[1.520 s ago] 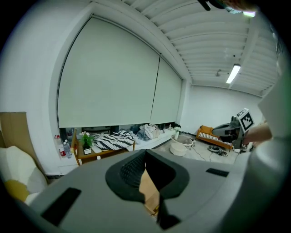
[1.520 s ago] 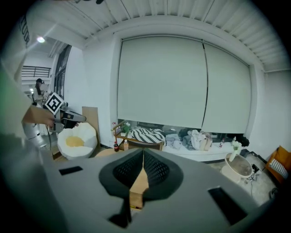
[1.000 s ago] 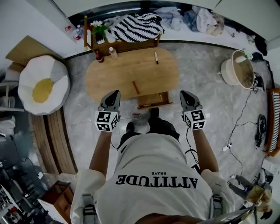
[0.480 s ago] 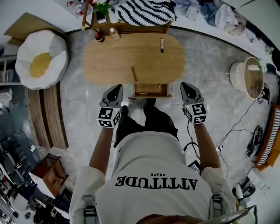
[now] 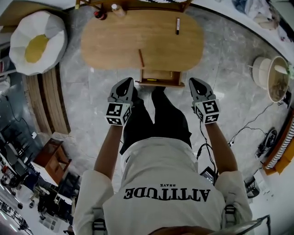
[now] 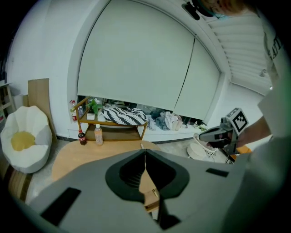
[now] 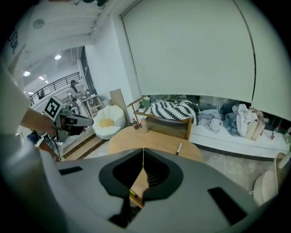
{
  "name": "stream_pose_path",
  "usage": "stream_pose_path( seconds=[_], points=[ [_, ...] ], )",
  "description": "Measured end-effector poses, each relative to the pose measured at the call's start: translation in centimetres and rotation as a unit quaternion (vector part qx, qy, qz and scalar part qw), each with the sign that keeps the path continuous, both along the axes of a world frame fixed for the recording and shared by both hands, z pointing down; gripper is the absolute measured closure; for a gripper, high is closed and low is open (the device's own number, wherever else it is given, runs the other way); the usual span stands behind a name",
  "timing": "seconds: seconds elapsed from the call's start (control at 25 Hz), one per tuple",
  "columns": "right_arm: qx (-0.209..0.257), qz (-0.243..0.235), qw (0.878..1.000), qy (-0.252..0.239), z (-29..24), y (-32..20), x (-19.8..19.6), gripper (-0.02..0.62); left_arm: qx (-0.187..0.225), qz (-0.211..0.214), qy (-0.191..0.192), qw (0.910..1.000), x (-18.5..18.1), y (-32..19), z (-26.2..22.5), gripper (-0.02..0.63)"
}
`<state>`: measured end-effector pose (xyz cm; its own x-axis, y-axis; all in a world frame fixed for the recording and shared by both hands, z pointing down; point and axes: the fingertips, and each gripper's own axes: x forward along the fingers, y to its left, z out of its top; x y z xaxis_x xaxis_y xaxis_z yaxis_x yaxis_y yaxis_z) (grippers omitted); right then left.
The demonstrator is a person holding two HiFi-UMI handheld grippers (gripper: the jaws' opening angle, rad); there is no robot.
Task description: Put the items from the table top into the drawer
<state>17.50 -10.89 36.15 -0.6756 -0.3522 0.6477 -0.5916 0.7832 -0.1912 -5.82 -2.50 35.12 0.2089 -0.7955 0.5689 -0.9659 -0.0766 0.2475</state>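
The black marker (image 5: 177,25) lies near the far right rim of the oval wooden counter (image 5: 105,41). A thin brown stick (image 5: 141,58) lies nearer the front, just behind the drawer (image 5: 160,84). That drawer stands pulled open under the front edge, with 1 small yellow item (image 7: 132,194) lying inside.

So, as I read it, 1 item is in and at least 2 wait on top. A dark cola bottle (image 5: 98,14) and a pale bottle (image 5: 116,9) stand at the far edge; whether they rest on the counter, I cannot tell.

Left gripper (image 5: 126,84) and right gripper (image 5: 195,84) hover either side of the drawer front, both sets of jaws pressed together, nothing between them.
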Motion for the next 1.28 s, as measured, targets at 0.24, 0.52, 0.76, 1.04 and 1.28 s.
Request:
stream_pose_path(
  seconds=[0.24, 0.52, 0.76, 1.04, 1.28],
  points=[
    [-0.030, -0.010, 0.999, 0.008, 4.9, 0.5, -1.0, 0.575, -0.021, -0.013, 0.024, 0.9994, -0.1, -0.5, 5.1, 0.584],
    [-0.059, 0.027, 0.998, 0.018, 9.2, 0.6, -1.3, 0.575, -0.065, -0.029, 0.047, 0.9964, -0.6, -0.7, 12.2, 0.583],
    [-0.081, 0.055, 0.995, 0.025, 13.2, 1.3, -2.3, 0.575, -0.101, -0.009, 0.063, 0.9928, -0.1, -0.9, 19.2, 0.583],
    [-0.121, 0.079, 0.989, 0.024, 19.9, 2.3, -4.2, 0.575, -0.121, 0.045, 0.028, 0.9912, 0.6, -1.2, 26.6, 0.581],
    [-0.148, 0.088, 0.985, 0.017, 24.3, 3.6, -6.0, 0.575, -0.141, 0.065, 0.012, 0.9878, 0.4, -2.2, 32.0, 0.581]
  ],
)
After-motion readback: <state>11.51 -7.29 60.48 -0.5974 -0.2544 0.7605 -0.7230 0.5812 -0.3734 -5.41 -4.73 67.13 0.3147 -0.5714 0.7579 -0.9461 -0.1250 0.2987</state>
